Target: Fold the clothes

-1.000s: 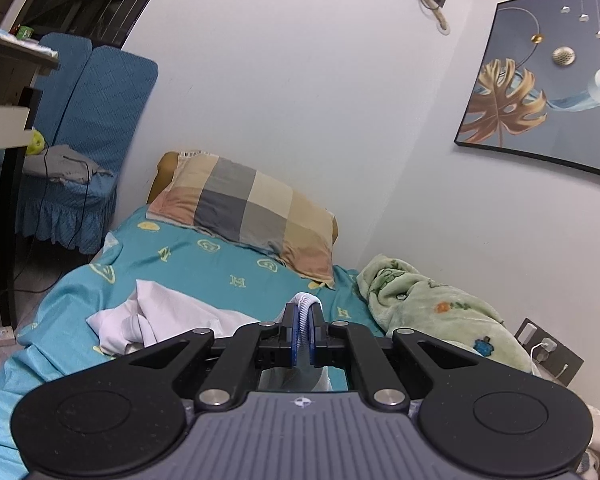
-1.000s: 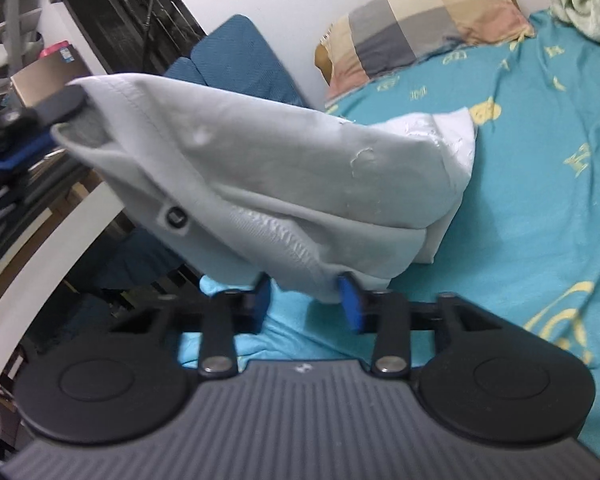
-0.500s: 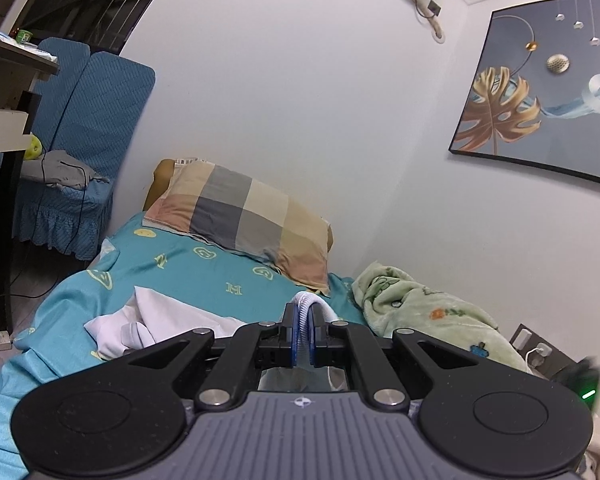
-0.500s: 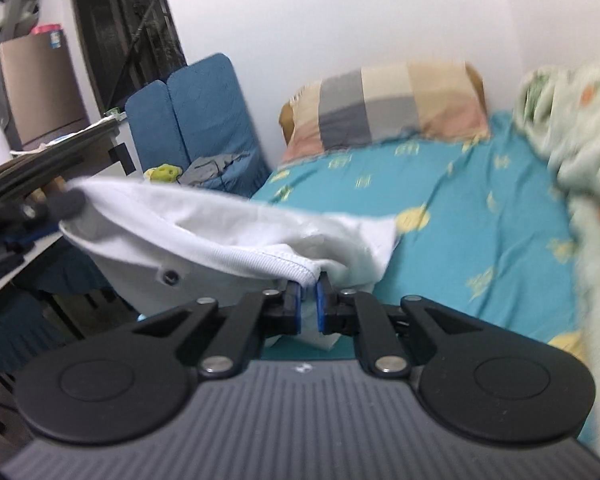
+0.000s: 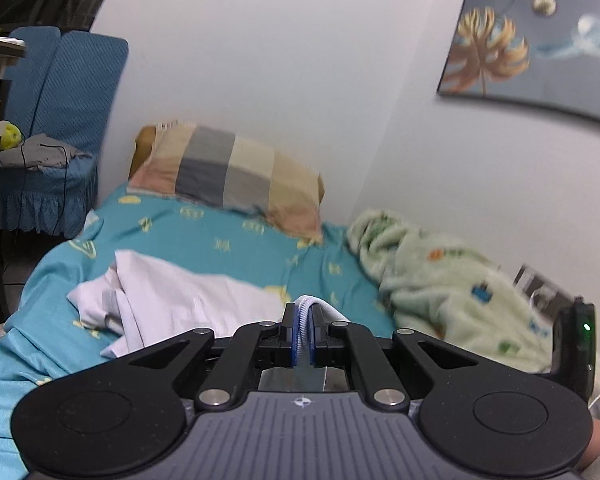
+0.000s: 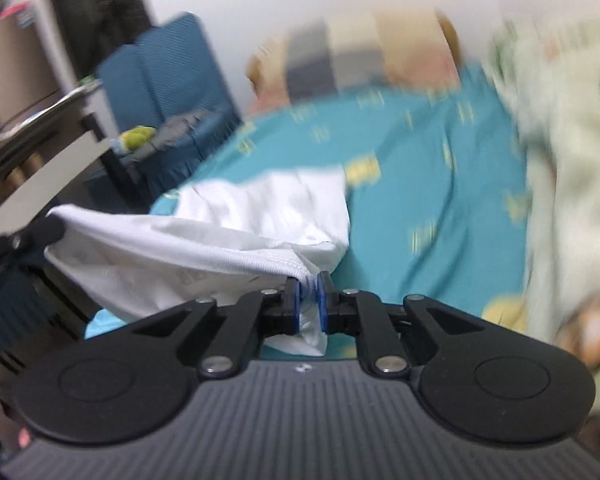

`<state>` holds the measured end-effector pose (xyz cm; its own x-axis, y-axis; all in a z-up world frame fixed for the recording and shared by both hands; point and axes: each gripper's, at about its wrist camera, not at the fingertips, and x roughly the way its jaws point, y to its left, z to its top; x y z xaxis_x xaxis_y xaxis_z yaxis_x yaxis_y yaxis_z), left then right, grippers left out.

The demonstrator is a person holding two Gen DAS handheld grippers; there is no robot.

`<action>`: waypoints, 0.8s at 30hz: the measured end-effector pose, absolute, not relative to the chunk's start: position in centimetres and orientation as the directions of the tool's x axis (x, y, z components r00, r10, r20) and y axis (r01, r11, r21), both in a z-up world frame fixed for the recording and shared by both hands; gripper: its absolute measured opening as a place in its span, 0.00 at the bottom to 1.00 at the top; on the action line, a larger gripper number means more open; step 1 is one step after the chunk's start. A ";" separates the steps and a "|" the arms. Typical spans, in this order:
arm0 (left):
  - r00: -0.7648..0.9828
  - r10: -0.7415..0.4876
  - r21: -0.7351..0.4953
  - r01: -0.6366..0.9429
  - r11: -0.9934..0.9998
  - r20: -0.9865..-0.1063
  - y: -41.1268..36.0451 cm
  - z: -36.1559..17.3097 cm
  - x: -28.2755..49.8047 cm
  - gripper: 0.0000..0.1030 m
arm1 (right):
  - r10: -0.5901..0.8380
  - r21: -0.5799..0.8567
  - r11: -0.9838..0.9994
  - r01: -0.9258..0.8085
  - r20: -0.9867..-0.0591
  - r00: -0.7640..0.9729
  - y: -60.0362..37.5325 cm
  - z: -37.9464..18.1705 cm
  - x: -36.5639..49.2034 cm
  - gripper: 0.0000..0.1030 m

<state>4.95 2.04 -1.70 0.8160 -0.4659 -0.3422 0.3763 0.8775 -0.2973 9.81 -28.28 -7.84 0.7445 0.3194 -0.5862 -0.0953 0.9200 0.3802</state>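
A white garment (image 6: 204, 248) hangs stretched between both grippers above the teal bedsheet (image 6: 432, 184). My right gripper (image 6: 309, 284) is shut on its ribbed hem. My left gripper (image 5: 304, 312) is shut on a white ribbed edge of the same garment; it also shows at the left edge of the right wrist view (image 6: 28, 236). The rest of the garment (image 5: 172, 300) lies bunched on the bedsheet (image 5: 204, 240) in the left wrist view.
A checked pillow (image 5: 232, 176) lies at the head of the bed. A pale green blanket (image 5: 452, 284) is heaped on the bed's right side. A blue covered chair (image 5: 56, 128) and a desk (image 6: 40, 160) stand to the left.
The right gripper closed on the garment's hem and swung toward the bed with it. The garment has dropped lower, toward the sheet. The left gripper stayed shut and shifted slightly.
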 end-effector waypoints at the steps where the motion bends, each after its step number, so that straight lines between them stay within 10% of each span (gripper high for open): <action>1: 0.816 -0.458 -0.281 0.374 0.884 -0.353 1.7 -2.0 5.4 0.05 | 0.333 0.421 0.905 -0.063 -0.608 0.721 -28.5 -8.8 10.1 0.20; 17: 0.732 -0.436 -0.320 0.305 0.897 -0.524 0.4 -7.3 16.4 0.08 | 0.211 0.336 0.942 0.005 -0.604 0.769 -27.7 -9.6 10.8 0.38; 24: 0.691 -0.444 -0.330 0.302 0.894 -0.571 0.4 -7.8 16.3 0.37 | 0.218 0.358 0.934 0.019 -0.608 0.763 -27.6 -10.6 12.1 0.22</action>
<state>16.26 0.38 -7.77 0.6907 -0.4438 -0.5710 0.3018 0.8944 -0.3301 12.11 -27.56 -10.58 0.7632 0.2179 -0.6083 0.0186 0.9336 0.3578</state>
